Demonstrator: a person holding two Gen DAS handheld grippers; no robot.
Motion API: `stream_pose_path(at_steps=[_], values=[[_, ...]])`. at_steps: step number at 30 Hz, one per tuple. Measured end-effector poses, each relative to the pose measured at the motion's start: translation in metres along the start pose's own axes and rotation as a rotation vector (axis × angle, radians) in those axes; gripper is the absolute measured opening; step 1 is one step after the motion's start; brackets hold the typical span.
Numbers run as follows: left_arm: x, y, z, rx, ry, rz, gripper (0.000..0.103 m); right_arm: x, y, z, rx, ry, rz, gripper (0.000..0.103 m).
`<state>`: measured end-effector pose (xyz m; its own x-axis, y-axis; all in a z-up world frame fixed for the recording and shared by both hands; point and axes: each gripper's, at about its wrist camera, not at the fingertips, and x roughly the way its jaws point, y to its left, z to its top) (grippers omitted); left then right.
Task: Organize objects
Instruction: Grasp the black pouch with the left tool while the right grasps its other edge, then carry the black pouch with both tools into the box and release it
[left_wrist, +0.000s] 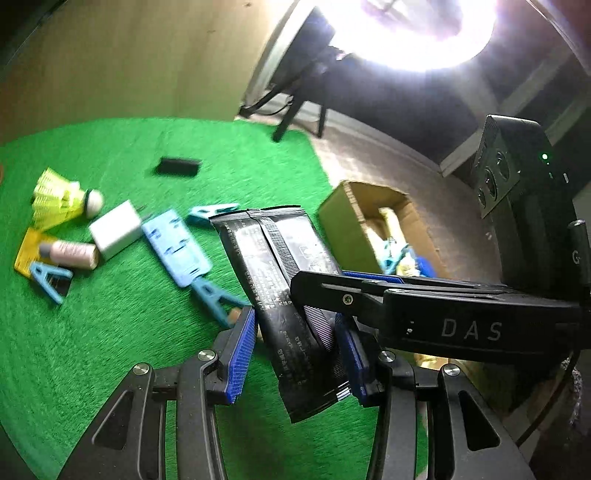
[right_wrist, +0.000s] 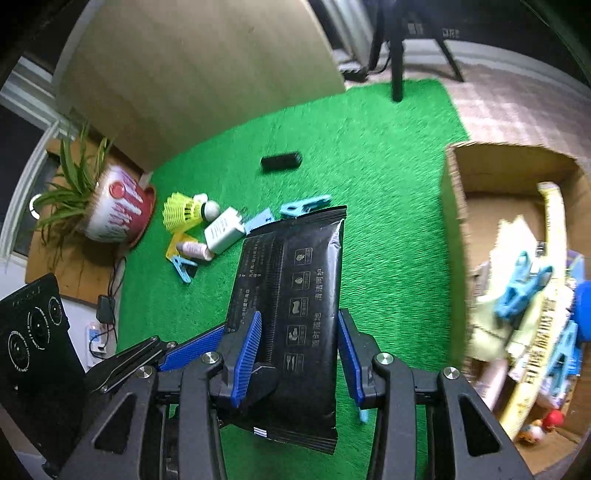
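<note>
1. Your black foil packet with white printing (right_wrist: 291, 317) hangs above the green artificial-turf mat (right_wrist: 388, 206), gripped by both tools at once.
2. Your left gripper (left_wrist: 295, 354) is clamped across the packet's lower part; its blue ribbed pads (left_wrist: 242, 358) press both sides.
3. Your right gripper (right_wrist: 300, 350) also straddles the packet. The right wrist view shows the pad at 9 o'clock lying on the foil; the pad at 3 o'clock sits at its edge, so it grips the packet too.
4. Only the left wrist view shows the right tool's black body crossing in from 3 o'clock over the packet.
5. At 10 o'clock of the packet lies a cluster: yellow plastic shuttlecocks (right_wrist: 184, 212), a white plug adapter (right_wrist: 225, 229), and light-blue plastic clothes pegs (right_wrist: 304, 205).
6. The open brown cardboard box (right_wrist: 454, 192) stands at 3 o'clock; the right view shows pegs and papers inside.
7. Only the right view shows the potted green plant (right_wrist: 107, 206) at 9 o'clock.
</note>
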<state>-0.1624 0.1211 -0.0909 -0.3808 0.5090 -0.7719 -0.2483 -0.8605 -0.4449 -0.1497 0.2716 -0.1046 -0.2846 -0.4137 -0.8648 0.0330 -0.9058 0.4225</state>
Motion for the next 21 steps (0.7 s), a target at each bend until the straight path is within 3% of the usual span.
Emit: stream_pose_path(at_steps=[21], values=[[0.068, -0.136, 0.017, 0.187, 0.063, -0.122, 0.047, -0.085, -0.119, -0.018, 0.159, -0.111, -0.054, 0.038]])
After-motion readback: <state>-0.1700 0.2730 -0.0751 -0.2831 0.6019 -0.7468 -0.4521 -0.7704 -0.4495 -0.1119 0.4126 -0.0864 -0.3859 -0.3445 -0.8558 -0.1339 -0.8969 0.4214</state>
